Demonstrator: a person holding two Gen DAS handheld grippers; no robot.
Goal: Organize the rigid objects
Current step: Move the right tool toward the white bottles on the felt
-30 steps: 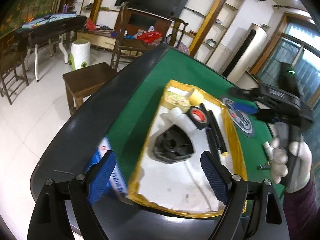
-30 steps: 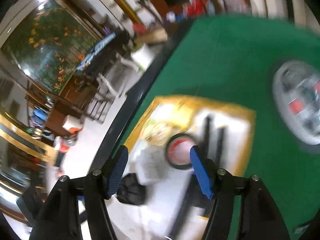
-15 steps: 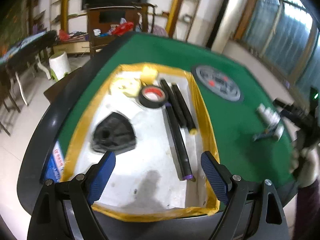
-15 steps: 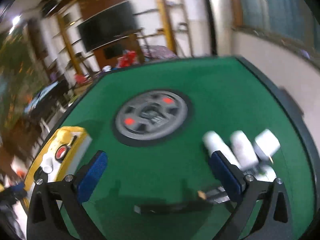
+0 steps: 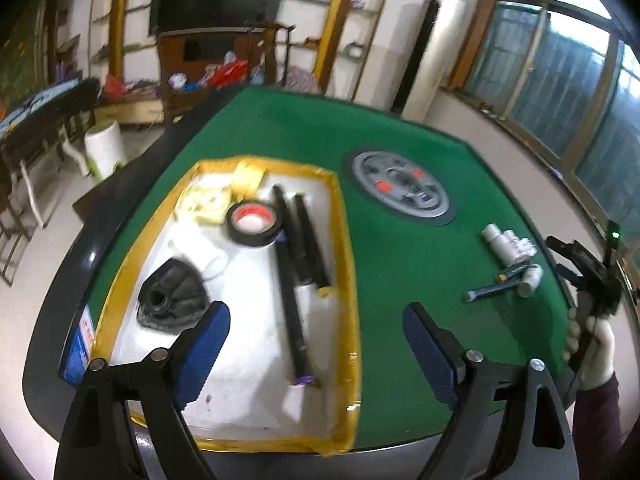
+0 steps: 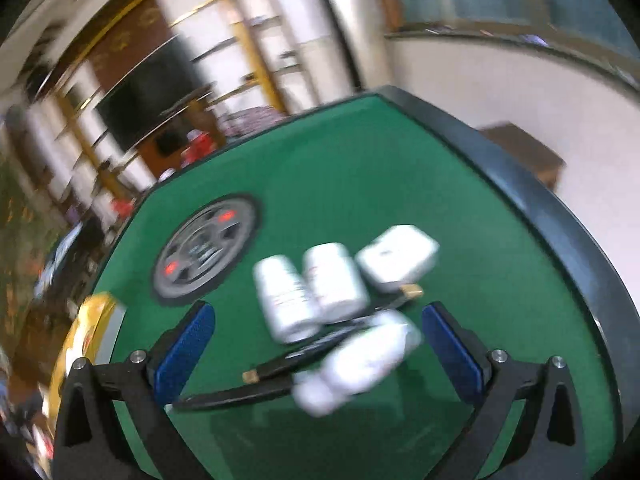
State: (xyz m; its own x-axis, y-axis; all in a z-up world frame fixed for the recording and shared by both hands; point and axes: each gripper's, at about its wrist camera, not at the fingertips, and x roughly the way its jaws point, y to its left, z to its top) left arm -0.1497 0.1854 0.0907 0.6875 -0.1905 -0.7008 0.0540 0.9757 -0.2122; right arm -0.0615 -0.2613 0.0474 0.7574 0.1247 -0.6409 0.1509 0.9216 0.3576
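Observation:
A yellow-rimmed white tray (image 5: 348,264) on the green table holds a black tape roll (image 5: 253,224), long black sticks (image 5: 294,280), a black moulded part (image 5: 170,300) and a yellow roll (image 5: 206,204). My left gripper (image 5: 316,348) is open and empty above the tray's near right edge. My right gripper (image 6: 318,354) is open and empty over a cluster of white bottles (image 6: 316,292), a white box (image 6: 398,258) and dark pens (image 6: 280,372). That cluster also shows in the left wrist view (image 5: 510,242), with the right gripper (image 5: 580,264) beside it.
A grey round disc (image 5: 400,192) is set into the felt at the table's middle; it also shows in the right wrist view (image 6: 206,248). The table has a black raised rim (image 6: 560,216). Chairs, shelves and a TV stand beyond.
My right gripper has swung from over the tray to the white bottles on the right. My left gripper has drawn back and turned right along the tray's near edge.

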